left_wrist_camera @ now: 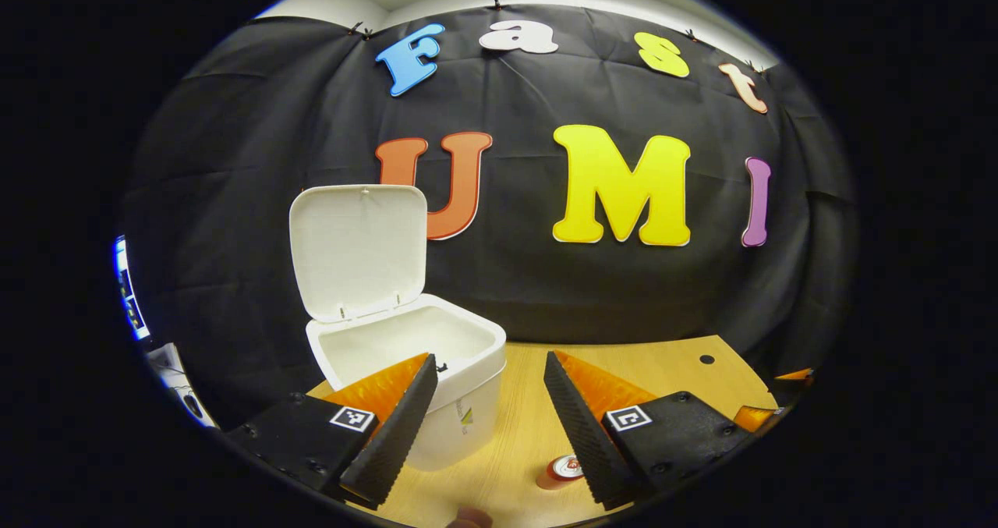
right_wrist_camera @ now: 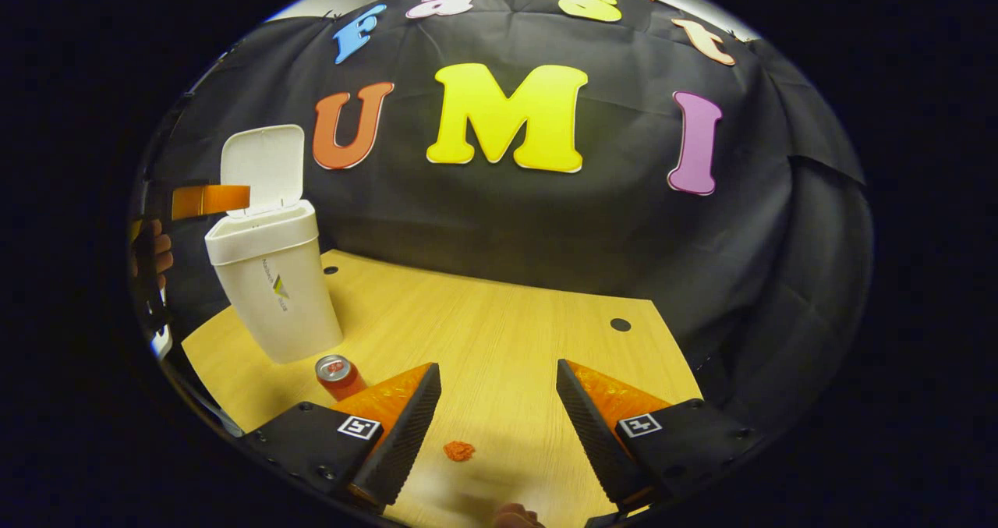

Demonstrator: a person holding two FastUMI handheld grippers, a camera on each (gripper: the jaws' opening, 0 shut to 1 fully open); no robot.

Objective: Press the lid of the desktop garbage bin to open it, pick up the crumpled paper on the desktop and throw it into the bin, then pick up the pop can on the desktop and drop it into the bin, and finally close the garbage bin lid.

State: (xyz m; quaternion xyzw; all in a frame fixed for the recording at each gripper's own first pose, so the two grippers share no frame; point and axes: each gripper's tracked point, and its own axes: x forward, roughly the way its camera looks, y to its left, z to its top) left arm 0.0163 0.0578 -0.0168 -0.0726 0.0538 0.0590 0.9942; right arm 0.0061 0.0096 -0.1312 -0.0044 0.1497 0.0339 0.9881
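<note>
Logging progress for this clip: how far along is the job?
Done: the bin lid stands open. In hand: nothing; the right tool is open above the paper. Left: the paper and can are on the desk, then closing the lid.

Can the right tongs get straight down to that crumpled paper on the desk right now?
Probably yes. The right tongs are open and the crumpled paper lies on bare desk between them; the pop can stands off to one side.

A wooden table (right_wrist_camera: 499, 333) carries a white bin (right_wrist_camera: 274, 278) at ten o'clock (lid up), a pop can (right_wrist_camera: 337, 375) just beside it, and crumpled paper (right_wrist_camera: 458, 451) at six.
</note>
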